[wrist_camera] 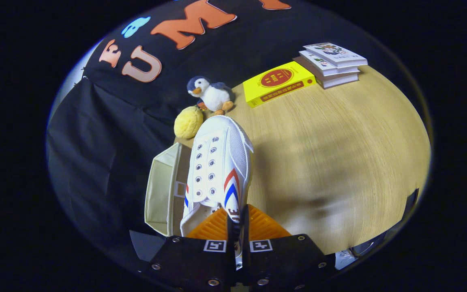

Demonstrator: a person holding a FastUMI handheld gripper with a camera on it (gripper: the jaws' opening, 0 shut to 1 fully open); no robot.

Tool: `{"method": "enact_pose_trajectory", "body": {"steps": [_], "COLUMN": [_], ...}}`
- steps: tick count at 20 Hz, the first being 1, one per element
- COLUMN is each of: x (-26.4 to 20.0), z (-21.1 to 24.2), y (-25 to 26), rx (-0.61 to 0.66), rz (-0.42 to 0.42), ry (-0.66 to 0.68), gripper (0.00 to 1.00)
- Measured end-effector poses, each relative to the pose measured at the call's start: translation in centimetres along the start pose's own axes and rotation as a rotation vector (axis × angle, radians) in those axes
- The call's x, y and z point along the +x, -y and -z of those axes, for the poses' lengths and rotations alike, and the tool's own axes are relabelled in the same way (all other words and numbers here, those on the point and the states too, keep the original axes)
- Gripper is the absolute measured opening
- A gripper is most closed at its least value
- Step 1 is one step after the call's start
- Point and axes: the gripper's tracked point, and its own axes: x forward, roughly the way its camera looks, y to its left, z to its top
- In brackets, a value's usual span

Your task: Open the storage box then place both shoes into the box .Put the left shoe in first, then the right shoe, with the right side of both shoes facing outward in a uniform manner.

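White canvas shoe [217, 170], laceless, two rows of metal eyelets, red and blue chevron stripes on its side, dark lettering near the heel. Held up off the wooden table by its heel collar, toe pointing away, striped side turned toward the table. Gripper [237, 231] fingers pinch the collar wall between them, closed tight on it.

Storage box [162, 190]: cream fabric, open, its interior bare as far as can be seen. It sits at the table's edge just beside and below the shoe, which partly overlaps its near wall; contact unclear.
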Motion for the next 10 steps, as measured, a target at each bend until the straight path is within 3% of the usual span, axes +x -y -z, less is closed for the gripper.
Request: {"method": "enact_pose_trajectory", "body": {"steps": [10], "x": [2.9], "z": [1.5], "y": [-11.5], "rx": [-0.134], "rz": [-0.113], "ry": [-0.084], "gripper": [0.07]}}
